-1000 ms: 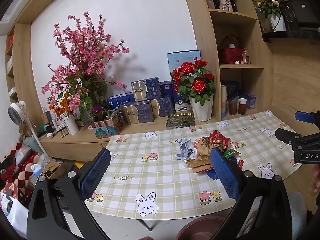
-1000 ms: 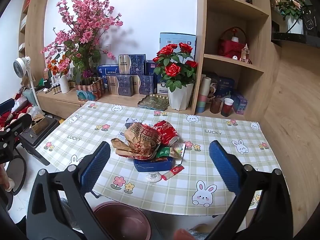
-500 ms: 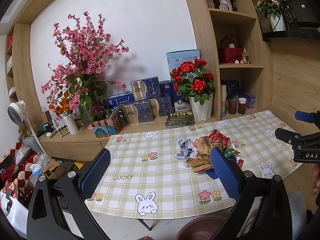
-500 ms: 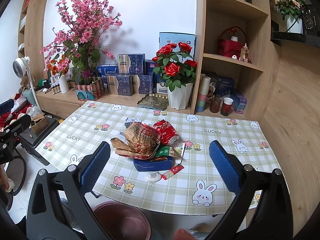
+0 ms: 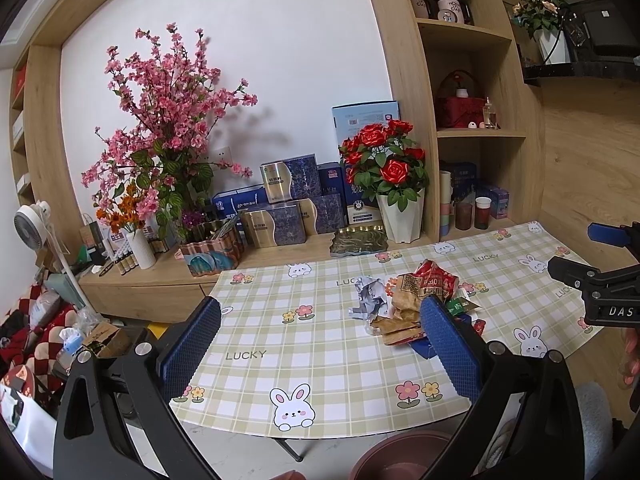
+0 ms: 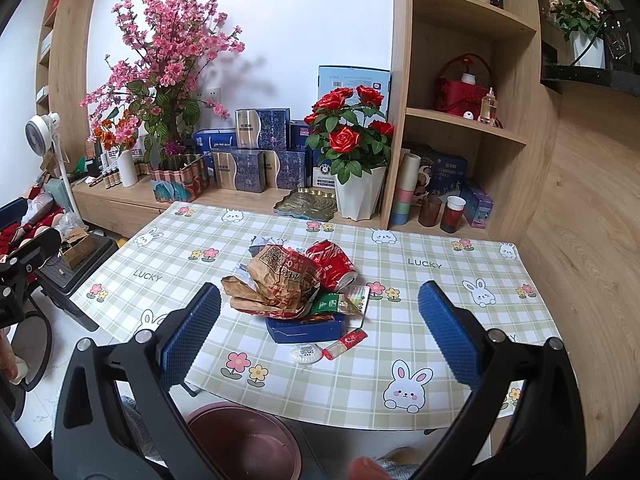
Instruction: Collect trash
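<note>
A heap of trash lies in the middle of the checked table [image 6: 420, 280]: a crumpled brown paper bag [image 6: 276, 284], a crushed red can [image 6: 332, 262], a green wrapper [image 6: 330, 304], a flattened blue box [image 6: 306, 328], a small white round piece [image 6: 306, 354] and a red sachet [image 6: 346, 343]. In the left wrist view the same heap shows the brown bag [image 5: 404, 320] and crumpled white paper [image 5: 370, 300]. My right gripper [image 6: 320, 332] is open, held above the table's near edge before the heap. My left gripper [image 5: 320, 340] is open, left of the heap.
A maroon bin [image 6: 244, 444] stands on the floor under the table's near edge, also in the left wrist view [image 5: 400, 458]. A white pot of red roses [image 6: 356, 196], a metal tray [image 6: 306, 204], boxes and cups line the wooden shelf behind.
Both views shift only slightly; the left gripper has drifted a little nearer the table. The trash has not moved and both grippers stay open.
</note>
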`<act>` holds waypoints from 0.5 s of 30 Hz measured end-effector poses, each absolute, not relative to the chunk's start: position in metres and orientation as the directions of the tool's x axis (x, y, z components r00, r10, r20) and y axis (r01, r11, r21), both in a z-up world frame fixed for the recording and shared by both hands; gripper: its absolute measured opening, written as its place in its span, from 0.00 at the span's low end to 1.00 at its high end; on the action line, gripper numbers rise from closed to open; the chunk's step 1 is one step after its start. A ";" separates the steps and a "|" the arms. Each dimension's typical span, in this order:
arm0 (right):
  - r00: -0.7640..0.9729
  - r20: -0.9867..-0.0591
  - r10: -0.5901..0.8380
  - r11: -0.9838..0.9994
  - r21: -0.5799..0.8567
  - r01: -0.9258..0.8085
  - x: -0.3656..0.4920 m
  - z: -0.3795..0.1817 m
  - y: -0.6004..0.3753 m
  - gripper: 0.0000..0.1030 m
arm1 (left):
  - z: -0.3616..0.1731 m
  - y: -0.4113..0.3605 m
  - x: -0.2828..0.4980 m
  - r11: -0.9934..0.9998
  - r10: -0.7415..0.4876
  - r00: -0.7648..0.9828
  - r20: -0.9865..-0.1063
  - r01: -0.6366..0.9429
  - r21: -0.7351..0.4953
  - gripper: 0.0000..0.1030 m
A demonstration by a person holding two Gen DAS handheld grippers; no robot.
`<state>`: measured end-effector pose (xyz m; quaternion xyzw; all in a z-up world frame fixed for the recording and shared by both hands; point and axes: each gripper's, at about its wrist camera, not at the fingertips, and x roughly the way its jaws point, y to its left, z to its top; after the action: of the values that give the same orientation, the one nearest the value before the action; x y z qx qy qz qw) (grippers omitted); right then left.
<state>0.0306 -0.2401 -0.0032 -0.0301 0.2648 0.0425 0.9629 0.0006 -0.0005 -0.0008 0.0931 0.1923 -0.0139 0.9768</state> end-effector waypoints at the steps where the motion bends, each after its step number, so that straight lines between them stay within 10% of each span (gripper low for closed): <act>1: 0.856 -0.512 0.066 0.995 -0.036 -0.098 0.030 -0.003 -0.240 0.95 | -0.001 0.000 0.000 0.982 0.008 0.926 -0.378 0.064 0.176 0.95; 15: 0.857 -0.512 0.065 0.995 -0.037 -0.098 0.029 -0.004 -0.239 0.95 | -0.001 0.000 0.000 0.982 0.007 0.926 -0.378 0.064 0.175 0.95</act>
<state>0.0290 -0.2394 -0.0044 -0.0306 0.2644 0.0424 0.9630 0.0002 -0.0003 -0.0006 0.0926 0.1920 -0.0146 0.9769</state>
